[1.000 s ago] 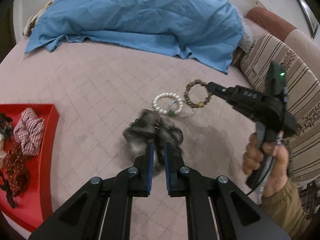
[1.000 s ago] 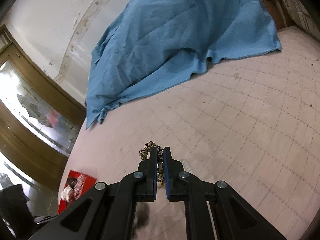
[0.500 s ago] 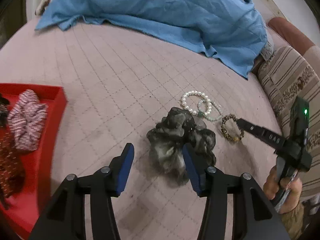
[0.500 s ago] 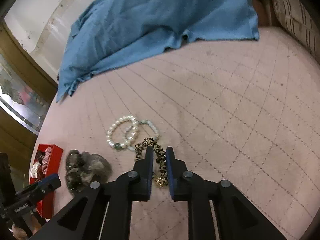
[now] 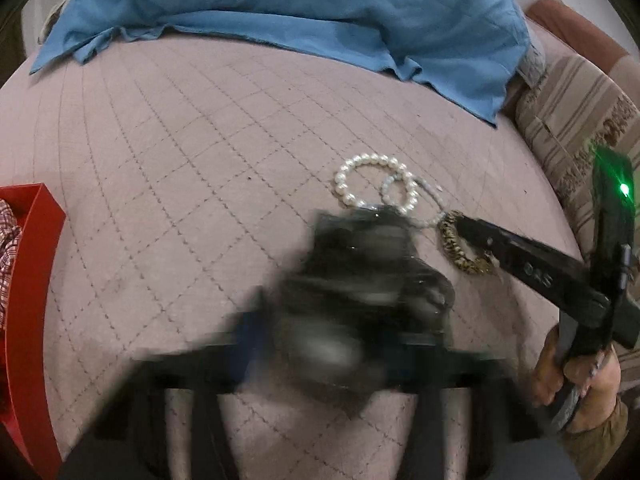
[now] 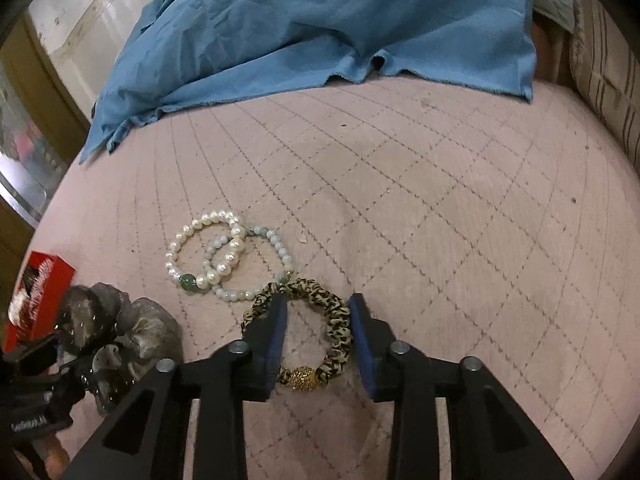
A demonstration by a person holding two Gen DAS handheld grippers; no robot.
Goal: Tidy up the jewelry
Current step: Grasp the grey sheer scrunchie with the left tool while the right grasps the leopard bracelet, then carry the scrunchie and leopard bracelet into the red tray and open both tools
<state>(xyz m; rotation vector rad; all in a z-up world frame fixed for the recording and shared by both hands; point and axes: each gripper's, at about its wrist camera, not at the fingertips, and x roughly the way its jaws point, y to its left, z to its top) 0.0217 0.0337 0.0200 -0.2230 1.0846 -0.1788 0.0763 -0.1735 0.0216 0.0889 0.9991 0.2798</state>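
Straddling the leopard-print fabric bracelet with a gold bead (image 6: 320,334) on the pink quilted bed cover (image 6: 440,220), the right gripper (image 6: 318,312) stands wide open, holding nothing. The left gripper (image 5: 320,344) is blurred at the dark grey scrunchie (image 5: 372,272); its opening I cannot tell.

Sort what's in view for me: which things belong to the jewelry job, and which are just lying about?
Job:
- leopard bracelet, between the open right gripper fingers
- pearl bracelet
- pale bead bracelet
- dark scrunchie, at the blurred left gripper
- red tray

Lying about:
- blue cloth
- striped cushion
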